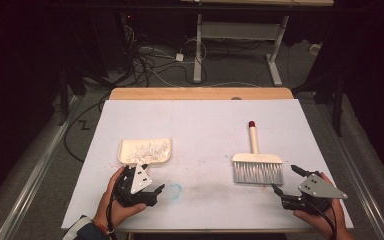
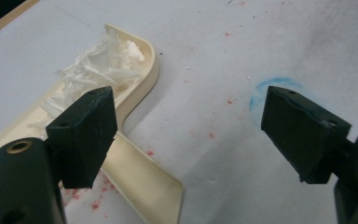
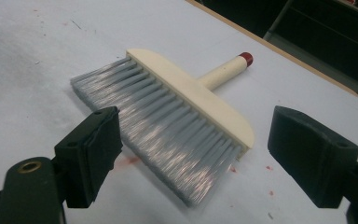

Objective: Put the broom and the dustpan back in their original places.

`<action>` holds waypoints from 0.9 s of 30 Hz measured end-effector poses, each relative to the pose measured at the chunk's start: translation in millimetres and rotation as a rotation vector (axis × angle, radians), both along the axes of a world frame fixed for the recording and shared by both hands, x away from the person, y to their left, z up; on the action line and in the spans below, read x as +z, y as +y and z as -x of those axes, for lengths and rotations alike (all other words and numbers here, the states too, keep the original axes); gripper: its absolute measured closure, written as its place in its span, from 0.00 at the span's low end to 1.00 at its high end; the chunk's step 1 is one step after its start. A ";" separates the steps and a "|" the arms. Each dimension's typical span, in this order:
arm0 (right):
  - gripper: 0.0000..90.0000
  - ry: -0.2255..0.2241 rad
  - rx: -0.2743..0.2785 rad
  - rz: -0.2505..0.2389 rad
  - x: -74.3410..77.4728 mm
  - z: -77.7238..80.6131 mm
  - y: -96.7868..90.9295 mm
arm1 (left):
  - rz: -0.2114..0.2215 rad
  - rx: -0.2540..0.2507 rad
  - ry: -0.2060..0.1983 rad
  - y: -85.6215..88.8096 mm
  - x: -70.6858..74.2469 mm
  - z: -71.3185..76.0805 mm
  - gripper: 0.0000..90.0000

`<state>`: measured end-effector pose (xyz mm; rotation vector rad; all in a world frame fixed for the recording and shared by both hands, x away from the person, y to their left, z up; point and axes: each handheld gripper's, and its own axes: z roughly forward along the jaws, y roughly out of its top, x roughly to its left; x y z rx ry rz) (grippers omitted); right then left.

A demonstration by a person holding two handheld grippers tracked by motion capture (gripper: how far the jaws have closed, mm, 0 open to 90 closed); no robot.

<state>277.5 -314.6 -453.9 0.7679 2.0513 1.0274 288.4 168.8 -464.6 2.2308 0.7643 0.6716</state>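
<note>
Left hand-held gripper (image 1: pixel 139 191): jaws spread wide, gripping nothing, just beside the dustpan's near edge.
Right hand-held gripper (image 1: pixel 287 178): jaws wide apart, empty, near the brush's bristles, not touching.
Cream plastic dustpan (image 1: pixel 127 150): flat on the white surface (image 1: pixel 200 135), left of centre, filled with white shredded scraps (image 1: pixel 149 150).
Cream-backed hand brush with grey bristles and red-tipped handle (image 1: pixel 256 159): lying flat, right of centre, handle pointing away from the person.

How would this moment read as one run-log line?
left claw: open, by dustpan | right claw: open, near brush | dustpan holds white scraps
</note>
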 end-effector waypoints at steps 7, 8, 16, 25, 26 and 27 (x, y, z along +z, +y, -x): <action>0.20 0.000 0.000 -0.002 0.3 -0.2 0.3 | 0.003 0.000 0.004 0.1 -0.5 -1.3 0.20; 0.20 -0.001 -0.002 -0.002 0.2 -0.3 0.3 | 0.000 0.000 0.004 -0.1 -0.5 -1.3 0.20; 0.20 0.003 0.002 -0.001 -0.1 -0.2 0.0 | -0.003 0.001 0.005 -1.3 -0.7 -2.4 0.20; 0.20 0.006 0.000 -0.004 -0.7 -1.1 -1.1 | -0.001 0.002 0.008 -2.3 -1.3 -4.5 0.20; 0.20 0.005 -0.001 -0.004 -0.7 -1.1 -0.9 | 0.000 0.001 0.009 -2.3 -1.4 -4.7 0.20; 0.20 0.005 0.001 -0.002 -0.9 -1.3 -0.9 | -0.002 0.001 0.010 -2.3 -1.5 -4.7 0.20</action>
